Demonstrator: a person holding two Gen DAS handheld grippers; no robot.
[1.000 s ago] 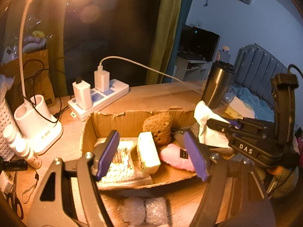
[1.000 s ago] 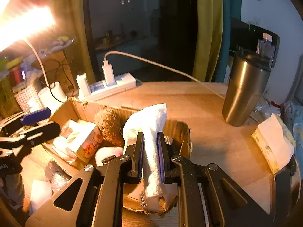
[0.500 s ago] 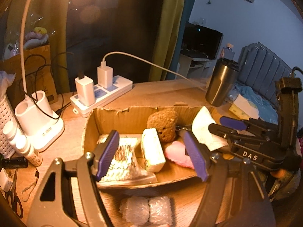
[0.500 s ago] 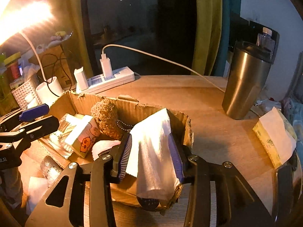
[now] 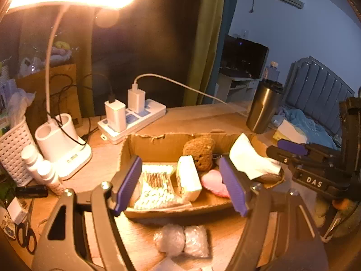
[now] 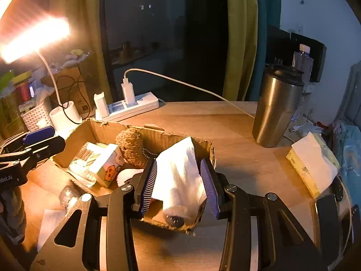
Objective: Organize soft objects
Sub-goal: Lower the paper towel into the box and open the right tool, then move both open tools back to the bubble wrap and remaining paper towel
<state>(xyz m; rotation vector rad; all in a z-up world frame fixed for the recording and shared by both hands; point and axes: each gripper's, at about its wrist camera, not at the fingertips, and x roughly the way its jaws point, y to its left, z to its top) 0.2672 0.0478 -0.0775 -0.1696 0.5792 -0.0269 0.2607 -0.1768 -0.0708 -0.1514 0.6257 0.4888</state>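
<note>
A torn cardboard box [image 6: 99, 128] sits on the wooden counter [image 6: 225, 122]. The right hand-held gripper [image 6: 178, 185] has let go of a white tissue [image 6: 180, 176]; its purple pads stand a little apart on each side, and the tissue droops over the box's near corner. The left hand-held gripper [image 5: 180, 185] hovers wide and empty over the box. Inside lie a brown knitted bear [image 5: 199, 152], a tissue pack [image 5: 188, 178] and a pink soft thing [image 5: 214, 181]. Two bubble wrap rolls [image 5: 182, 240] lie just outside.
</note>
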